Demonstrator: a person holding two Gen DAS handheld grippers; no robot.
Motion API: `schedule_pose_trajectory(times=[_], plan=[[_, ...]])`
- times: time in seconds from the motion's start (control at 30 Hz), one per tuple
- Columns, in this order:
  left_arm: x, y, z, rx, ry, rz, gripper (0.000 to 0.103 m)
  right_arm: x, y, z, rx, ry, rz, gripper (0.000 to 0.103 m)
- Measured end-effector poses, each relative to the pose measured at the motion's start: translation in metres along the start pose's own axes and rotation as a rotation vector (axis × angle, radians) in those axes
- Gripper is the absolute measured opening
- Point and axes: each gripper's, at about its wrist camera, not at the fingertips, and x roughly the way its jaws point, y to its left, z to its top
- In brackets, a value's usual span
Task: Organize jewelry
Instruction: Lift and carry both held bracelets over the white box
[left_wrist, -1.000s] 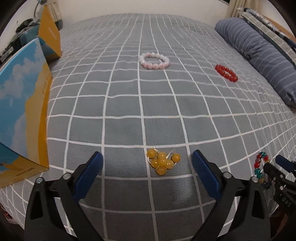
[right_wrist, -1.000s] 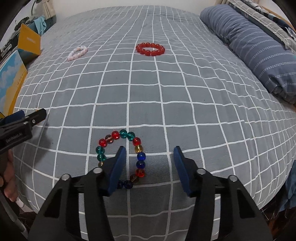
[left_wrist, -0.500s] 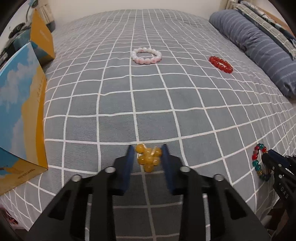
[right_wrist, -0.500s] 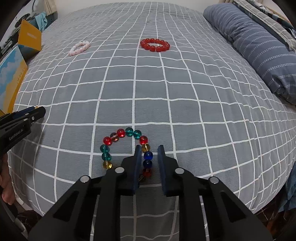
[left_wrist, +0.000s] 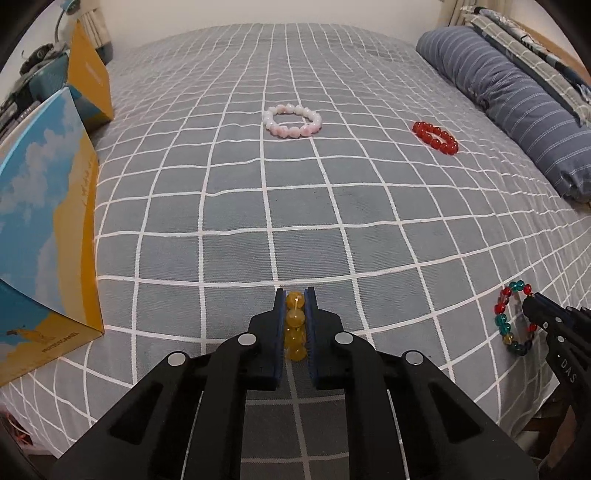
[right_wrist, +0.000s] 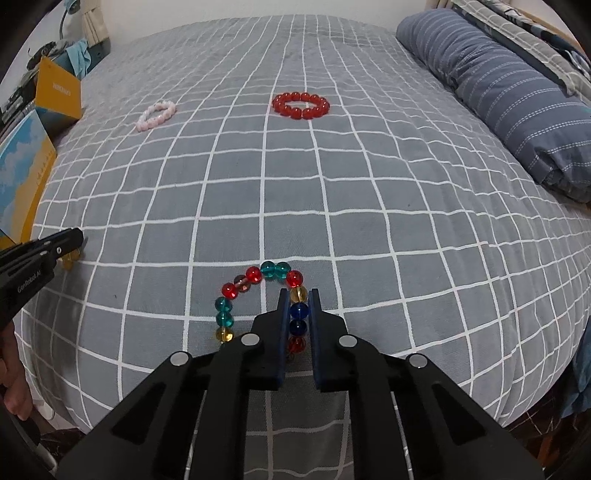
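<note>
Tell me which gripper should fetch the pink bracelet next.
Probably left: the pink bracelet lies straight ahead of the left gripper, but off to the left of the right gripper. Both hold bracelets.

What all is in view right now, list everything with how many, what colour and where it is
yellow bead bracelet: one, amber yellow, bunched between the left gripper's pads at the near edge of the bed
multicolour bead bracelet: one, red, teal, blue and yellow beads, near edge, one side pinched by the right gripper
pink bead bracelet: one, pale pink and white, flat on the bed, far middle
red bead bracelet: one, red, flat on the bed, far side towards the pillow
bed cover: one, grey with white grid
pillow: one, blue striped, right edge
boxes: two, blue and orange, left edge
left gripper: black, blue pads, shut
right gripper: black, blue pads, shut
</note>
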Motion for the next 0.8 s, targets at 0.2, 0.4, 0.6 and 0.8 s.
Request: schedule_pose_trajectory(times=[0.2,0.4,0.6,0.8], plan=[[-0.010,0.000,0.001,-0.004,-0.021,-0.012,0.009,-0.006,-0.003,0.002,0.018,-0.027,0.007,0.009],[-0.025,0.001,0.002,-0.009,-0.045,-0.024,0.009,-0.017,-0.003,0.003,0.031,-0.055,0.025,0.009],[-0.041,-0.001,0.003,-0.010,-0.074,-0.029,0.009,-0.032,-0.002,0.007,0.041,-0.093,0.039,0.009],[-0.052,-0.001,0.004,-0.002,-0.103,-0.033,0.009,-0.040,0.000,0.011,0.041,-0.120,0.050,0.009]])
